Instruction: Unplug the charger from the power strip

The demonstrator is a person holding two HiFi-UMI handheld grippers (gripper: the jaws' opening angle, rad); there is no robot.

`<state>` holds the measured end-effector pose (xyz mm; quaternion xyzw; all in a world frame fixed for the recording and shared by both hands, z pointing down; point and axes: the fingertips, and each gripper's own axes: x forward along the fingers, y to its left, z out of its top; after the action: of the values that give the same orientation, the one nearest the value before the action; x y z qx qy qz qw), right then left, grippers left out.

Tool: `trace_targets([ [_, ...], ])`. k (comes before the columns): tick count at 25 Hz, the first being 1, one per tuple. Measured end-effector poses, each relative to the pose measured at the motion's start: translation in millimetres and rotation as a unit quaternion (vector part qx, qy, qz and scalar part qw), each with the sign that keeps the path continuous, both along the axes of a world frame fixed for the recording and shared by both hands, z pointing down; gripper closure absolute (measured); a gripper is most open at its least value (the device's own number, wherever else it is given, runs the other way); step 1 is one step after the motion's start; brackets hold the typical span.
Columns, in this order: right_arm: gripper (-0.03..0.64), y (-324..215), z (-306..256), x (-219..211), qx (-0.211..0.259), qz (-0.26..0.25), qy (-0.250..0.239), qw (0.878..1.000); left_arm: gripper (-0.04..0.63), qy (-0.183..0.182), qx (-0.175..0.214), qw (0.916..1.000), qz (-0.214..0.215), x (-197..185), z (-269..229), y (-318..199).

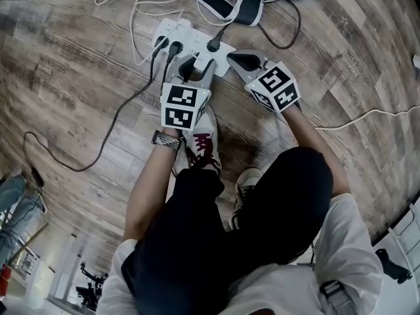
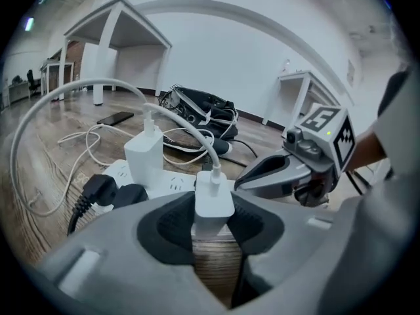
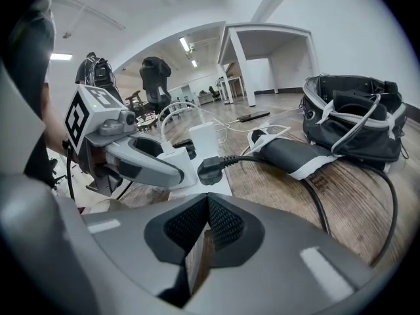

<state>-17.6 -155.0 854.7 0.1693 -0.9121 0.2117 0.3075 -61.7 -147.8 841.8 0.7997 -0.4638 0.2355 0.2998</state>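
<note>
Wood-plank floor [image 1: 72, 51], white walls [image 2: 249, 51]; white desk [image 2: 305, 87] @ 2 o'clock in left gripper view; ceiling strip lts [image 3: 186, 44] @ 11 o'clock in right gripper view.

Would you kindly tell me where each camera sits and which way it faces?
Head view: on the person's head, looking steeply down at the wooden floor; shows forearms, legs, a shoe, the left tongs and right tongs.
Left gripper view: on the left tongs, looking along its jaws, shut on the white charger; the right arm shows at the edge.
Right gripper view: on the right tongs, looking along its shut jaws towards the black bag.
Shared: all three show the power strip.
</note>
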Motion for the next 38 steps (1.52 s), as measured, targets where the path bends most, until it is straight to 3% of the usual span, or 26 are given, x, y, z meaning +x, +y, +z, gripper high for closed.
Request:
trace_targets([
  [7,0.615,0,1,0,-0.001,0.004,0.003,1.0,0.456,-0.085,0.02,0.9953,0.043,6,-1,1],
  [9,0.615,0,1,0,-0.003,0.007,0.001,1.0,0.456,-0.094,0.021,0.9942,0.048,7,-1,1],
  [16,0.615,-1,1,0,-0.007,0.009,-0.001,1.0,0.456,-0.046,0.0,0.9989,0.011,0,0,1],
  [29,0.615,1,1,0,-0.009,0.012,-0.004,1.0,0.456,-0.074,0.024,0.9969,0.011,2,-12,1],
  [38,0.615,1,2,0,-0.014,0.016,-0.004,1.0,0.456,0.013,0.004,0.9991,-0.041,-8,-17,7],
])
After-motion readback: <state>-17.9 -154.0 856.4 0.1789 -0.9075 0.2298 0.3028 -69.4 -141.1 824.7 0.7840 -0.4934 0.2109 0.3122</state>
